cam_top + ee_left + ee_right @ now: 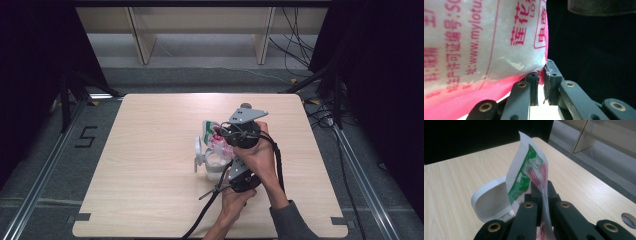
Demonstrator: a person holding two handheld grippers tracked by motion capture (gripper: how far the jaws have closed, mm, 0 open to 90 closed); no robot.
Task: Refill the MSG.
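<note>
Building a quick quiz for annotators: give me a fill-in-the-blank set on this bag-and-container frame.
1. Both grippers are shut on the same plastic ____, printed in pink, green and white.
2. The left gripper pinches the bag at a lower ____.
3. Below the bag stands a white container whose hinged lid is ____.
4. The right gripper holds the bag above a ____ table.

Missing words: bag; corner; open; wooden
</note>
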